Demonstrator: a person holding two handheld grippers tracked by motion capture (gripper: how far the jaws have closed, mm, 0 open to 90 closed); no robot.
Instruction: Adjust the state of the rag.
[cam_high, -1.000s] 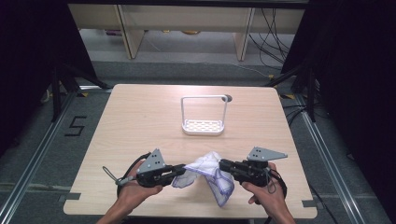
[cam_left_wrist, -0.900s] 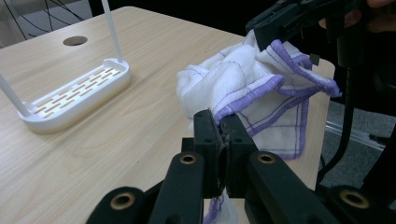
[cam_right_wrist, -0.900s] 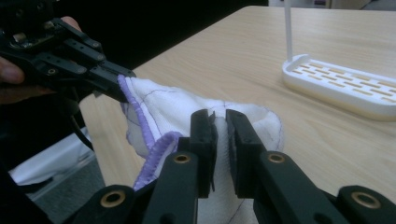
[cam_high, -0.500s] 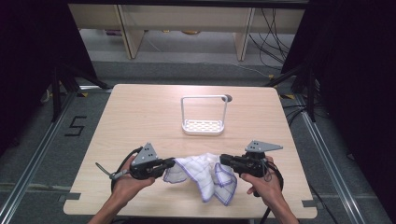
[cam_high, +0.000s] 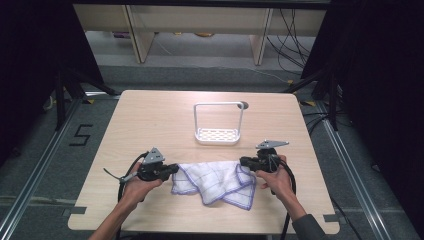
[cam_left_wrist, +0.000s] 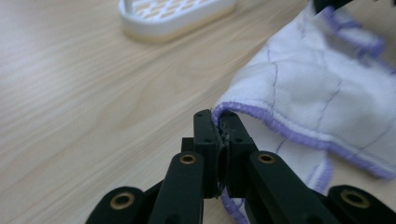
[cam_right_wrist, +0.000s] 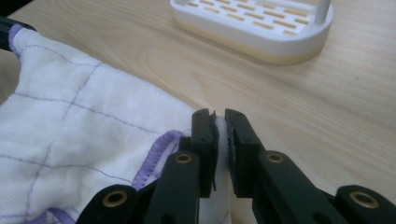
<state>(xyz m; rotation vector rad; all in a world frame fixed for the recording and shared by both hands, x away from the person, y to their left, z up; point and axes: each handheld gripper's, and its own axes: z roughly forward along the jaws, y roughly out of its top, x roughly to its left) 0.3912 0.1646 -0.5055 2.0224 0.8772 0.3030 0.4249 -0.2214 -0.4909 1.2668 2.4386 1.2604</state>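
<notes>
A white cloth with purple stitching lies stretched out on the near part of the table, held by two corners. My left gripper grips its left corner. In the left gripper view the jaws pinch the purple hem of the cloth; they have just been opening a little, with the hem still between them. My right gripper is shut on the right corner. The right gripper view has white fabric squeezed between that gripper's jaws, and the cloth spreads to the left.
A white rack with a slotted base and a wire loop handle stands mid-table, just beyond the cloth; its base is also in the left gripper view and the right gripper view. Floor and shelving lie beyond the table's far edge.
Both hands have sunk and moved away from the person, a little further apart. The cloth, bunched between them before, now lies spread out on the table.
</notes>
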